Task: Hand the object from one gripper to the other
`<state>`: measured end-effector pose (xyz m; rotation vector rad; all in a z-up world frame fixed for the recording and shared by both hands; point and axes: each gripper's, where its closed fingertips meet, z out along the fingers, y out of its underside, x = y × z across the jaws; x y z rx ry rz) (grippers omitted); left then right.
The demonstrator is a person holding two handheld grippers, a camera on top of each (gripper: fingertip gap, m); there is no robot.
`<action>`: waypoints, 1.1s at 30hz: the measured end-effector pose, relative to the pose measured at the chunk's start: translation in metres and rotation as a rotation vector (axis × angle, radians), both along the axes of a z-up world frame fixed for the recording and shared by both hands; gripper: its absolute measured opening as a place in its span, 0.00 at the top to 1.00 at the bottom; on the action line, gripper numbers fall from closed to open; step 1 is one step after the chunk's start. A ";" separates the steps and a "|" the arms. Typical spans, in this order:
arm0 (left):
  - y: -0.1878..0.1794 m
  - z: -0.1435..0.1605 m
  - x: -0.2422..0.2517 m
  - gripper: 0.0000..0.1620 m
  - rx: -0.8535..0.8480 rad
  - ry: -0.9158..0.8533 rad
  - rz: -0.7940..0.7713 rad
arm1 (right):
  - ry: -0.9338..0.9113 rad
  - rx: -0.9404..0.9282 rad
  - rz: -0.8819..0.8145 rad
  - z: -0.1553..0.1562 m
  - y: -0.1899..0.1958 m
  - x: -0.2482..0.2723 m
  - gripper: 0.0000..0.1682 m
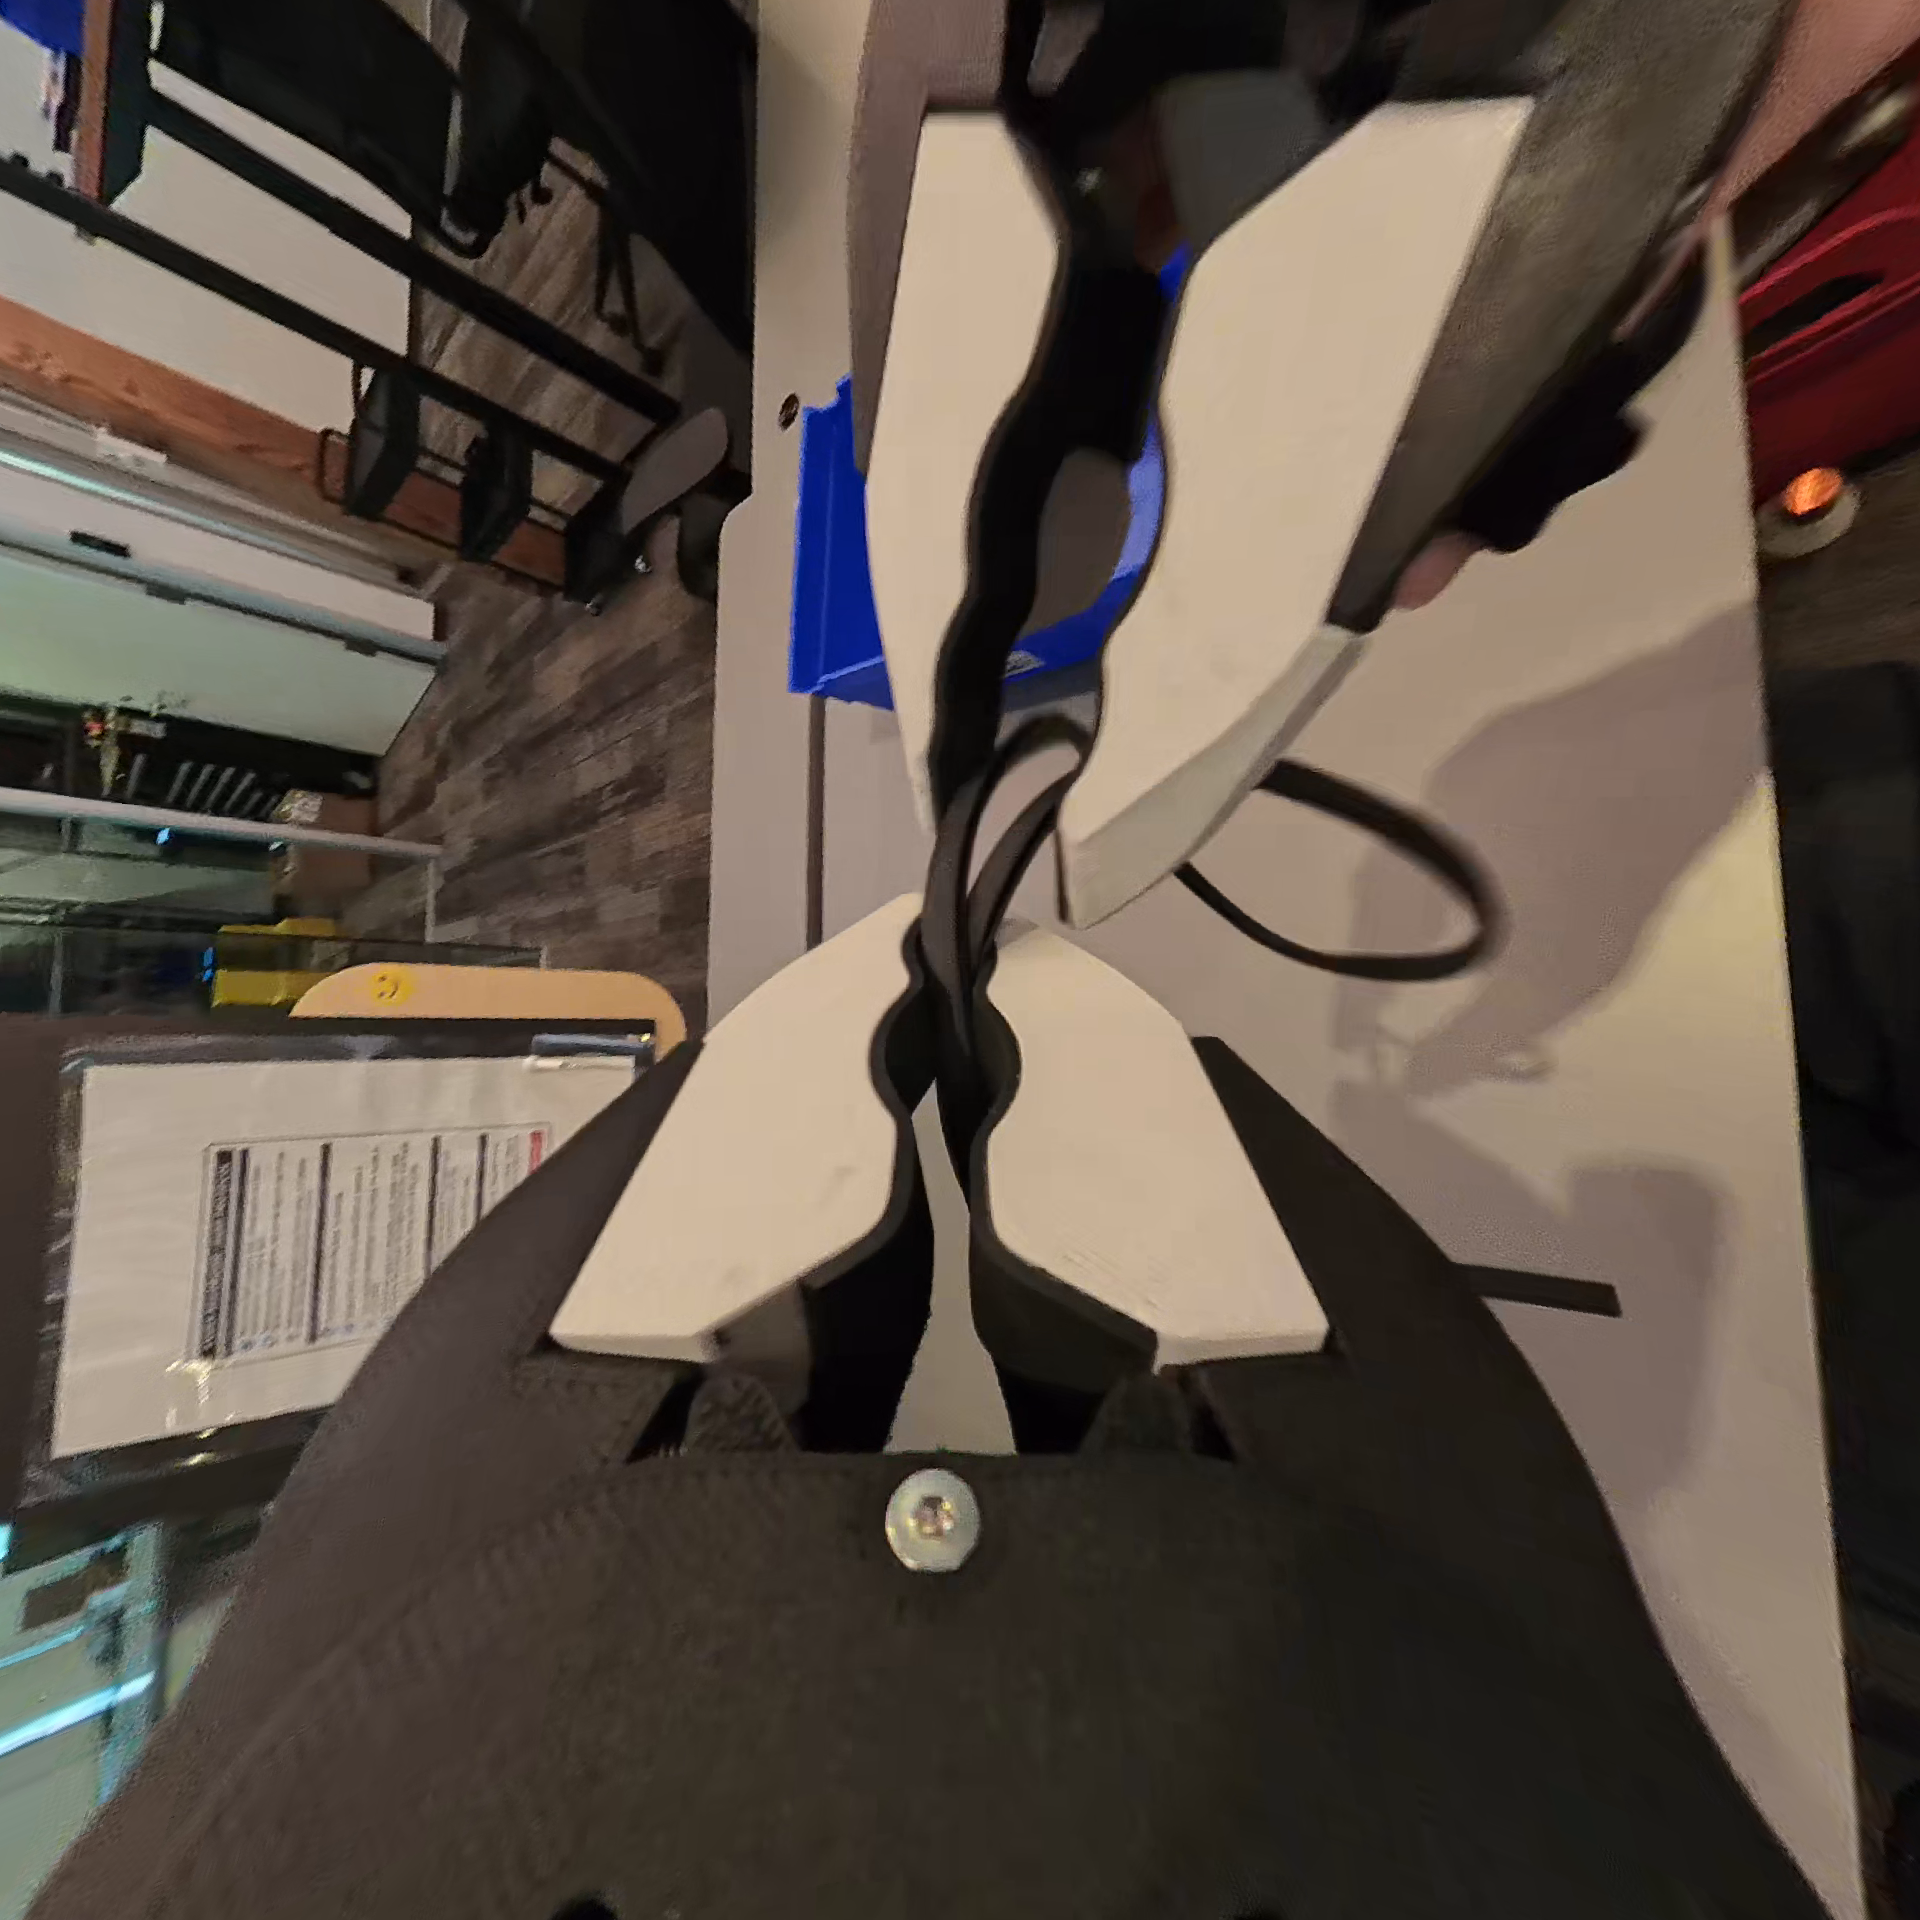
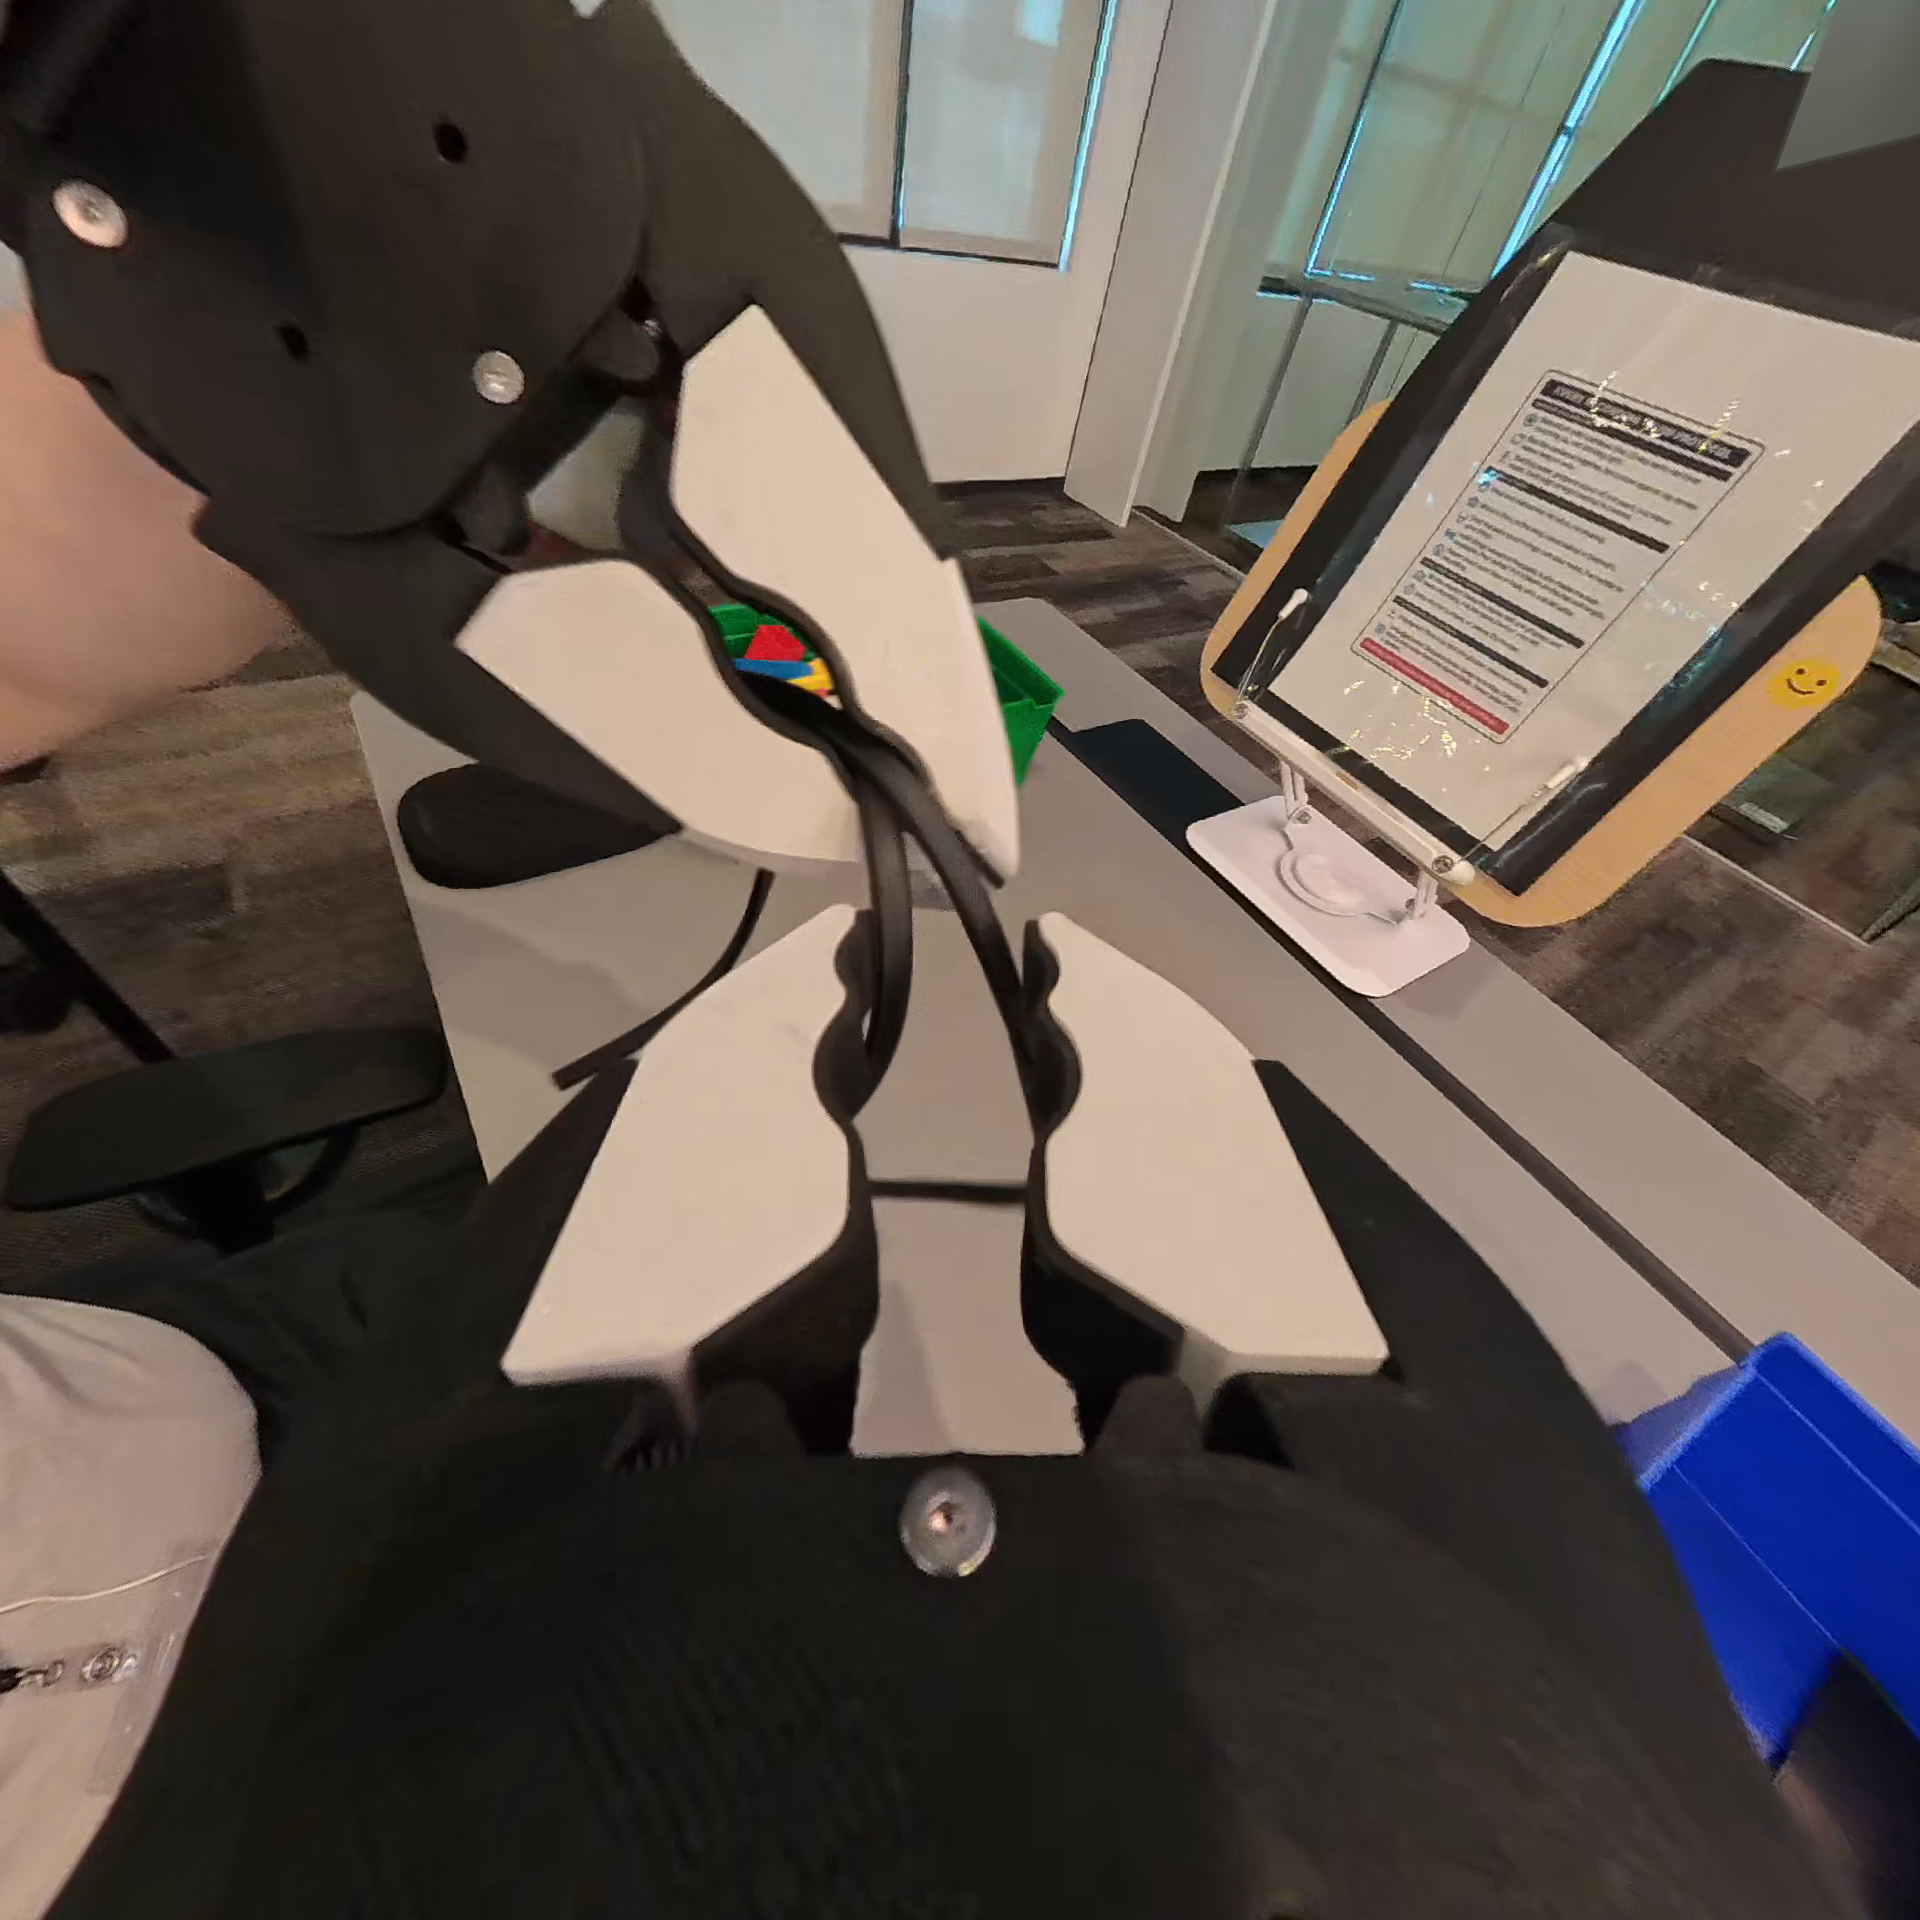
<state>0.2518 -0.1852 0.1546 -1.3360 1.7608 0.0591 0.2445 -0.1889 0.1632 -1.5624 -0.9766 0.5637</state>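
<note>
Under both tools runs the grey table (image 2: 1195, 935), with the blue bin (image 1: 831, 582) beyond your left gripper's tips and the green bin (image 2: 1023, 707) behind that same gripper as your right camera sees it. Your left gripper (image 1: 951, 997) is clamped tight on the black strap (image 1: 1351, 935), its jaws pinched around a doubled bunch of it right at the tips, while a big loop hangs out to that tool's right side. Your right gripper (image 2: 945, 997) stands spread, fingers apart, and two runs of the strap pass down between them; the right-hand run looks to lie against that finger's pad, though I can't tell whether it is truly touching. The strap is carried by the left tool alone, then, threaded into the right one's mouth. The risk from here, as I judge it: the strap is thin and floppy, so if you close the right jaws they may catch only one run, or the runs may slide out forward of the tips. Letting go with the left before the right has bitten would drop it onto the table.
</note>
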 end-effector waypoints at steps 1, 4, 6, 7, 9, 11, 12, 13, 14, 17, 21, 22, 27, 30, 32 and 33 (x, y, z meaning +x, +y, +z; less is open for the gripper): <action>-0.004 0.001 0.002 1.00 -0.018 -0.011 -0.014 | -0.012 0.006 -0.004 -0.002 0.002 0.000 0.85; -0.007 0.005 0.001 0.99 -0.008 -0.015 -0.026 | -0.039 0.046 0.011 -0.002 -0.001 -0.002 0.97; -0.008 0.009 0.002 0.99 -0.015 -0.048 -0.028 | -0.017 0.052 0.002 0.001 -0.002 -0.001 0.97; -0.009 0.011 0.003 0.99 -0.027 -0.074 -0.029 | -0.007 0.067 0.000 0.003 -0.003 0.000 0.97; -0.007 0.014 -0.001 0.94 -0.042 -0.120 -0.012 | 0.012 0.101 -0.029 0.007 -0.001 0.006 0.97; -0.004 0.016 -0.008 0.88 -0.059 -0.170 0.005 | 0.021 0.126 -0.058 0.009 0.001 0.015 0.97; -0.002 0.017 -0.013 0.86 -0.074 -0.206 0.014 | 0.027 0.140 -0.075 0.011 0.002 0.021 0.97; -0.001 0.018 -0.018 0.86 -0.095 -0.250 0.023 | 0.032 0.153 -0.093 0.012 0.003 0.026 0.97; -0.001 0.019 -0.023 0.84 -0.123 -0.297 0.024 | 0.033 0.164 -0.107 0.013 0.004 0.032 0.97; 0.001 0.020 -0.041 0.81 -0.180 -0.449 0.034 | 0.038 0.190 -0.155 0.016 0.007 0.049 0.97; 0.007 0.012 -0.069 0.78 -0.188 -0.584 0.060 | 0.035 0.208 -0.212 0.022 0.011 0.071 0.97; 0.006 0.011 -0.074 0.78 -0.218 -0.629 0.056 | 0.032 0.209 -0.218 0.024 0.012 0.075 0.97; -0.003 0.010 -0.074 0.66 -0.359 -0.772 -0.037 | -0.013 0.228 -0.225 0.032 0.011 0.078 0.97; -0.011 0.014 -0.056 0.55 -0.365 -0.777 -0.103 | -0.047 0.264 -0.191 0.037 0.004 0.067 0.97; -0.016 0.019 -0.040 0.53 -0.387 -0.767 -0.153 | -0.077 0.285 -0.179 0.039 0.000 0.060 0.97; -0.019 0.020 -0.032 0.53 -0.425 -0.762 -0.177 | -0.090 0.291 -0.178 0.040 -0.001 0.057 0.97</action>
